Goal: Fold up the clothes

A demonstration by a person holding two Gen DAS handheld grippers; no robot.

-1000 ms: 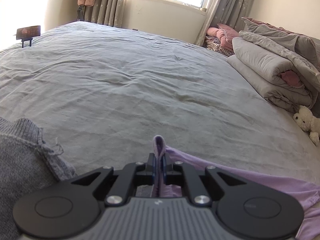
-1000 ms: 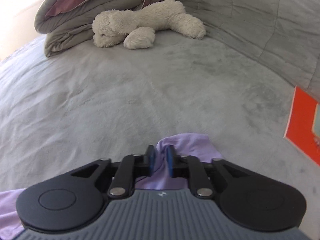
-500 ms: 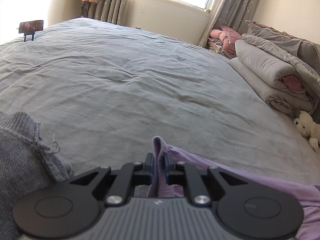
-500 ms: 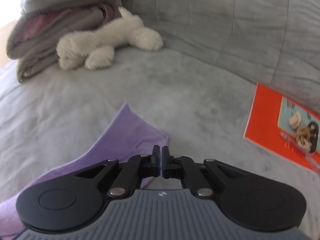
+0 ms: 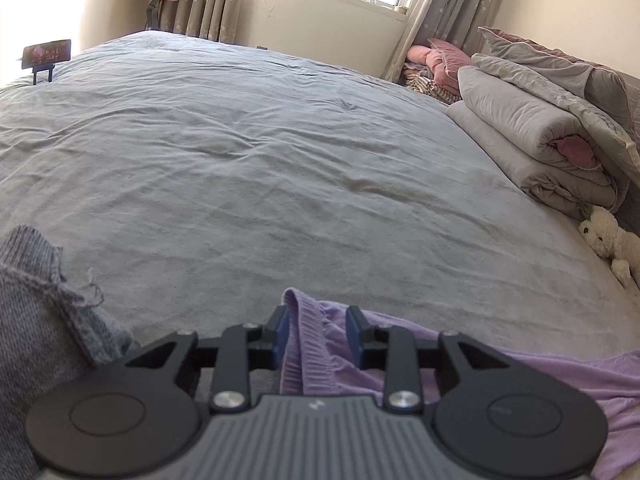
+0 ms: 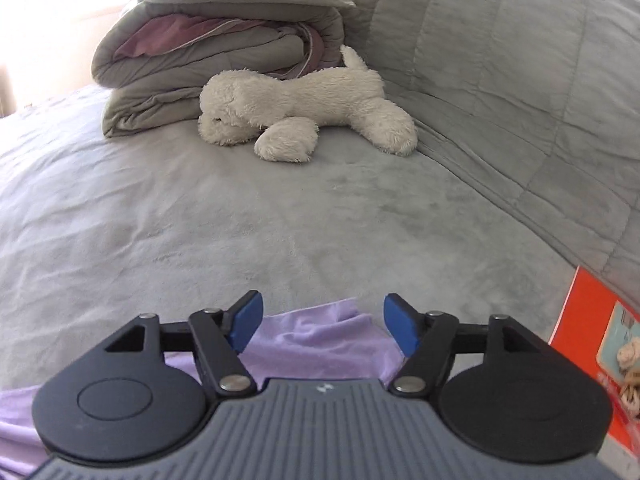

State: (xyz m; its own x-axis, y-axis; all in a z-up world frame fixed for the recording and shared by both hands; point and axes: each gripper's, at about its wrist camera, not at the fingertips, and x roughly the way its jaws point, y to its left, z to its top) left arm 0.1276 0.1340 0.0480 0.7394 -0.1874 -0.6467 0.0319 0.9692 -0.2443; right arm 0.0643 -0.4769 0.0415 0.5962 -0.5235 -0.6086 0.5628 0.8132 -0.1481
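Observation:
A light purple garment lies on the grey bed sheet. Its ribbed hem stands up between the fingers of my left gripper. Those jaws are opening, and the blue pads no longer press the hem, which leans by the left one. In the right wrist view another corner of the purple garment lies flat on the bed. My right gripper hovers just above it with its jaws opening wide and nothing pinched between them.
A grey knit garment lies at the left. Folded duvets and a white plush dog sit at the head of the bed. An orange packet lies to the right. A phone on a stand is far left.
Both grippers were shut on the purple cloth a second ago. The right one let go first and swung aside, then came back over the corner. Both now have their jaws apart.

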